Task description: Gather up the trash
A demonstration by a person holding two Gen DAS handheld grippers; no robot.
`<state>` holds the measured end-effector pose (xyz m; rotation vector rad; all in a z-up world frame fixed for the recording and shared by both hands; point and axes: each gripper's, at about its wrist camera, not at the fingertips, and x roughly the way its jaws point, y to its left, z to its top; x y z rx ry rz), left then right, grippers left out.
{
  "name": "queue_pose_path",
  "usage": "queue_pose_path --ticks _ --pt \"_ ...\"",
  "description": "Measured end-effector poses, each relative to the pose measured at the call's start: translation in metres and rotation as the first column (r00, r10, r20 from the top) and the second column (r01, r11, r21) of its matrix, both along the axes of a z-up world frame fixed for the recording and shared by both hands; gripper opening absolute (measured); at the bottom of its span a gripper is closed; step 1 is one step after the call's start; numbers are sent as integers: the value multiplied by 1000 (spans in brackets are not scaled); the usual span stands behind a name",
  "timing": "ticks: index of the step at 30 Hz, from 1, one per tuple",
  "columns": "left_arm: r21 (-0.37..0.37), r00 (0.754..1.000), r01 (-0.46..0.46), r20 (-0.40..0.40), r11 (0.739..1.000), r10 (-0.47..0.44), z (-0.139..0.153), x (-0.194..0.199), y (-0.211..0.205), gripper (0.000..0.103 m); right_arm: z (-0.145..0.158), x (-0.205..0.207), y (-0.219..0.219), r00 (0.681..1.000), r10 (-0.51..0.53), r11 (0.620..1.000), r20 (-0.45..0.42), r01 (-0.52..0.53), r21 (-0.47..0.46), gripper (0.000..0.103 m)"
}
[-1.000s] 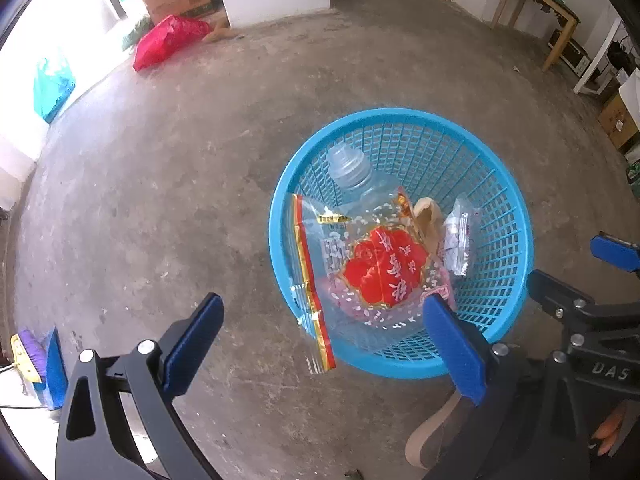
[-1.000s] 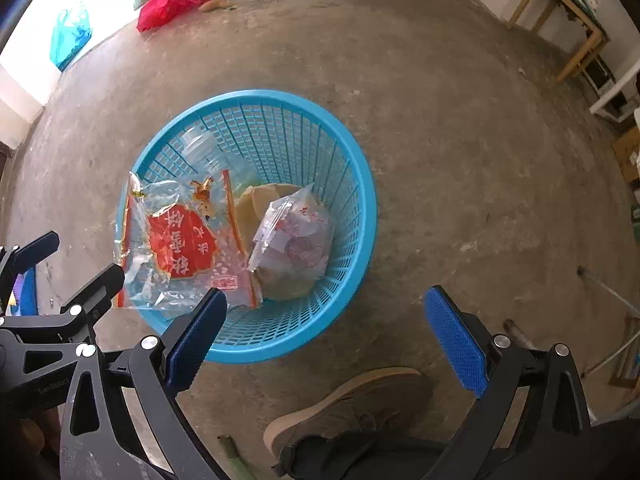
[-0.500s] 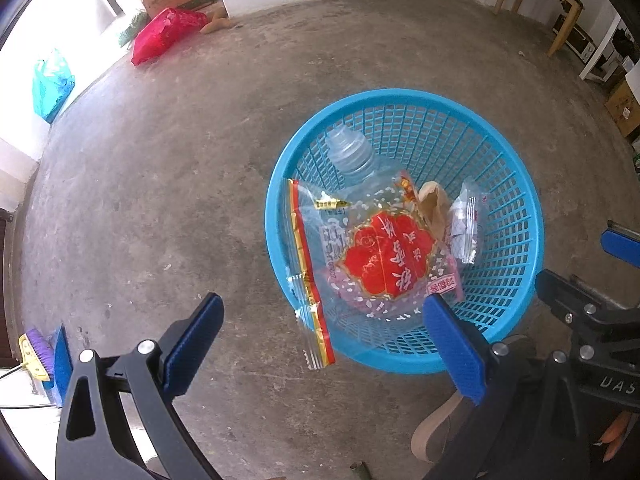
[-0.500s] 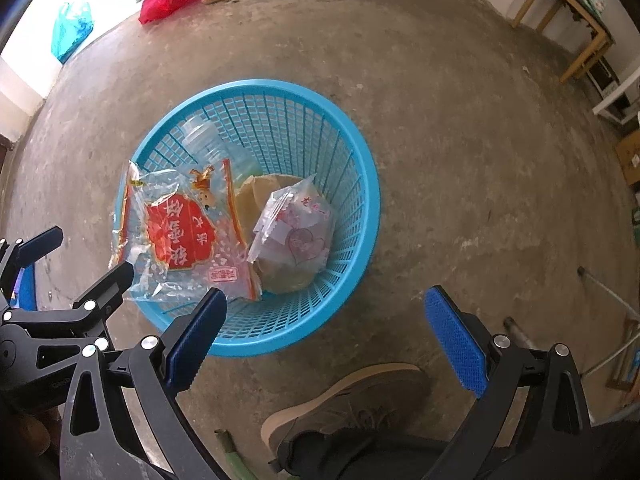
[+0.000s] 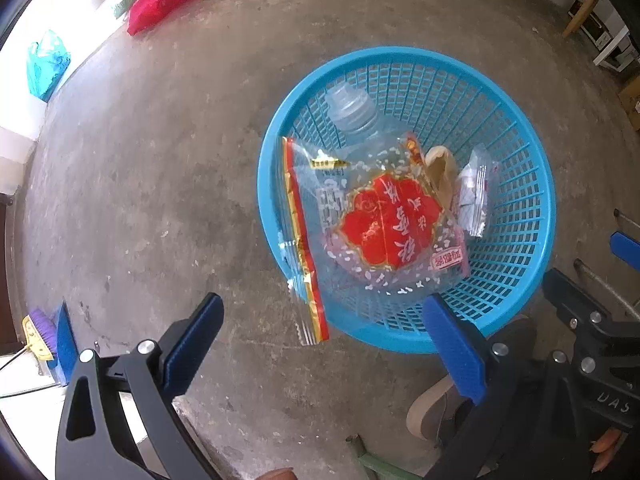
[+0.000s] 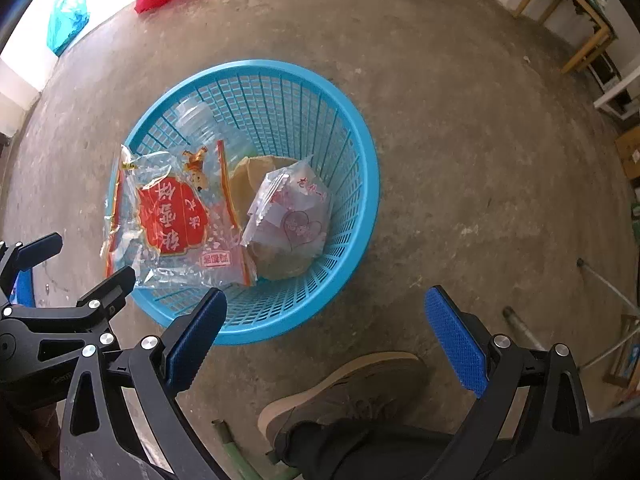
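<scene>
Blue basket (image 5: pixel 404 60) at frame centre holds a red-labelled clear wrapper (image 5: pixel 380 224) draped over its left rim. Left gripper (image 5: pixel 324 344) and right gripper (image 6: pixel 326 332) both gape wide, empty.

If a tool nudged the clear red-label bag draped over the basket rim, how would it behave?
The bag looks thin, empty and crinkled, so it is probably light and floppy. One edge hangs outside the basket, so a push might slide it off. Its glossy film may be slippery.
</scene>
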<state>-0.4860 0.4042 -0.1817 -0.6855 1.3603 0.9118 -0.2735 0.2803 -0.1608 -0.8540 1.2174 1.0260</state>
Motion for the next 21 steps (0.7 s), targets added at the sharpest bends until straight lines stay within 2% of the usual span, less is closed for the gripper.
queue_pose_path --ticks 5,12,17,21 --pt "-37 1000 -12 27 999 13 -3 -2 2 97 1 1 -1 1000 -7 1000 -3 7 2 95" --pt "-42 999 -27 29 999 28 -7 -5 5 98 -5 -6 -1 1000 23 999 0 -23 -29 95" --pt "-40 1000 -25 -15 999 25 -10 -1 6 98 -12 -7 -4 999 30 998 -16 -31 -57 95" --pt "-121 995 -55 -91 991 44 -22 -2 11 98 -21 -9 -6 998 49 994 -25 -51 -99 95"
